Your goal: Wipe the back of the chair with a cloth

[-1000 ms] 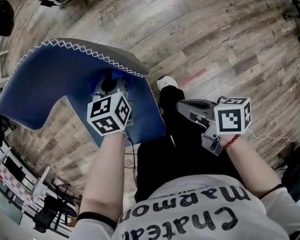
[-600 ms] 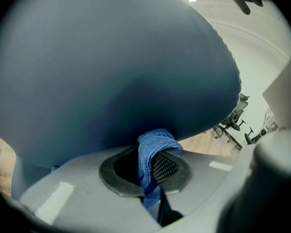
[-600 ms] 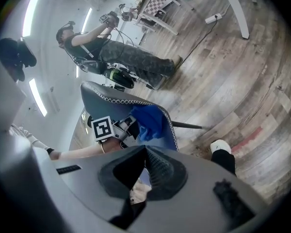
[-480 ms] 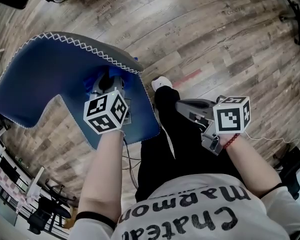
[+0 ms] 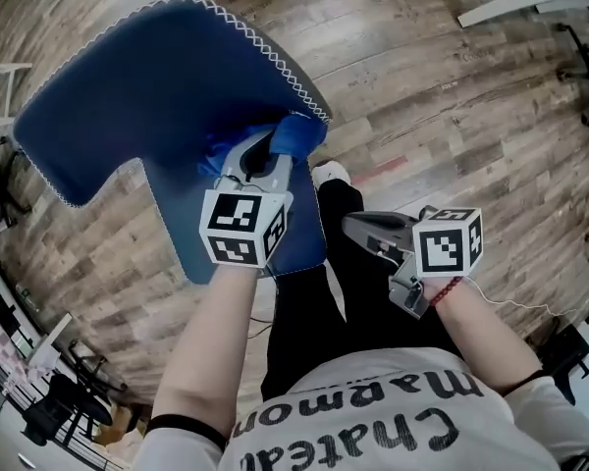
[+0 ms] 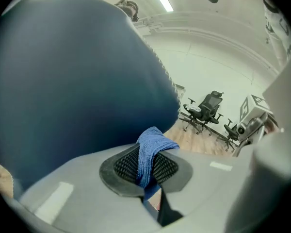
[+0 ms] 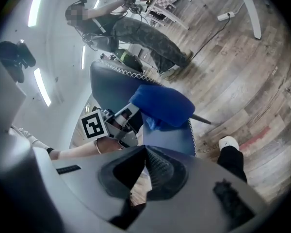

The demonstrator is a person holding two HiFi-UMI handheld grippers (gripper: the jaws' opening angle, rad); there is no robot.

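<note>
Cloth (image 5: 294,133) sits pinched in my left gripper (image 5: 265,157), pressed against the chair back (image 5: 128,106) (near its stitched edge). My right gripper (image 5: 361,230) hangs apart, jaws together on nothing.

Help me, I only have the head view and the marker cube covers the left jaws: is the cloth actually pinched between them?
Observer: Yes. In the left gripper view the left gripper is shut on the blue cloth, which runs up between the two pads.
Operator: Is the right one holding anything?
Observer: No. The right gripper view shows the right gripper shut, with nothing between its jaws.
Operator: Is anyone close to the chair?
Observer: The right gripper view shows a person standing on the floor beyond the chair.
</note>
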